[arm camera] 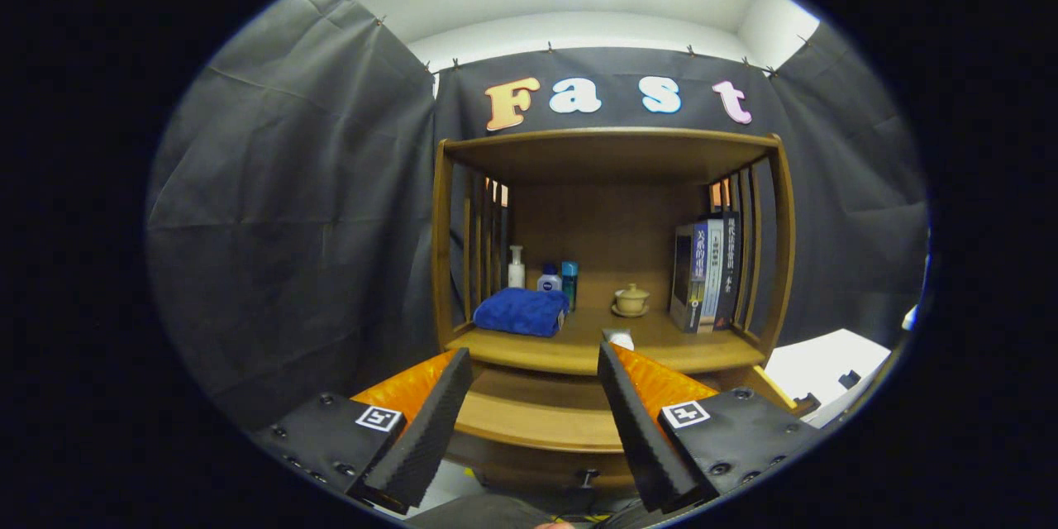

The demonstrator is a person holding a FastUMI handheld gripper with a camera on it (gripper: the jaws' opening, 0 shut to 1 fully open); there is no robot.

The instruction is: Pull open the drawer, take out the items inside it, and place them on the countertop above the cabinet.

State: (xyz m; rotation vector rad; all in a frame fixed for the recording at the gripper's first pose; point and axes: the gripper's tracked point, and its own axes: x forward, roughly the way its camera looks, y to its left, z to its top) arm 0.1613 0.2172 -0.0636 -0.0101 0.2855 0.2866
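The tongs (533, 364) stand open, with a wide gap between the two fingers and nothing held between them. Beyond them stands a wooden cabinet (777, 248) with slatted sides, set against the dark cloth wall. Its surface (537, 351) carries several things: a folded blue towel (522, 312) lies toward the left, and behind it at the back stand a white pump bottle (517, 267), a small white-and-blue bottle (549, 279) and a teal bottle (569, 281), close together. Near the middle at the back sits a small lidded cup (631, 298) on a saucer, and at the right a row of books (707, 273) stands upright against the slats. A small white object (620, 339) lies on the front of the surface, just ahead of the right fingertip. Below the surface, between the fingers, the drawer (533, 417) juts forward, pulled out; whether anything lies inside cannot be told. A dark knob (588, 475) shows on the cabinet front lower down.
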